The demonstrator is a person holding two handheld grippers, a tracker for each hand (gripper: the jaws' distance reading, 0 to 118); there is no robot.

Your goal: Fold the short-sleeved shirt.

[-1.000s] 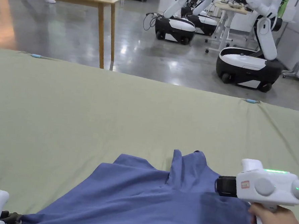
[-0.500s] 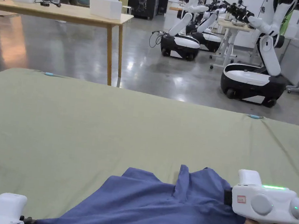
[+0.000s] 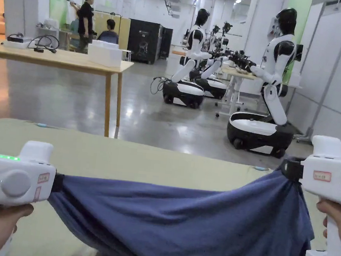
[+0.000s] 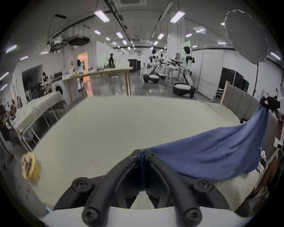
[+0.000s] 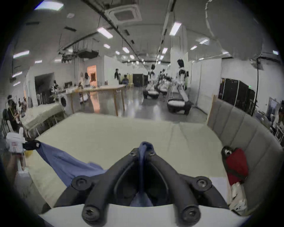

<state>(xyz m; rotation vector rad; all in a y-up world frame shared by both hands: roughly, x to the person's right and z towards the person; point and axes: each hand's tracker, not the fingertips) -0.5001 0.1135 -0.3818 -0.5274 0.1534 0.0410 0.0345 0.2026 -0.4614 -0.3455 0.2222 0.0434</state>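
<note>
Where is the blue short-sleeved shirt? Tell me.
In the head view the blue short-sleeved shirt hangs stretched between the left gripper and the right gripper, above the green table.

Bright, even light comes from rows of ceiling strip lights (image 5: 104, 32), which glare off the polished floor (image 3: 148, 112) in pale patches. The head view is fairly sharp, with slight blur at the near edge. Both gripper views bend strongly like a fisheye, with black vignetted corners, duller washed-out colour, and soft smearing towards the far background and the rims.
</note>
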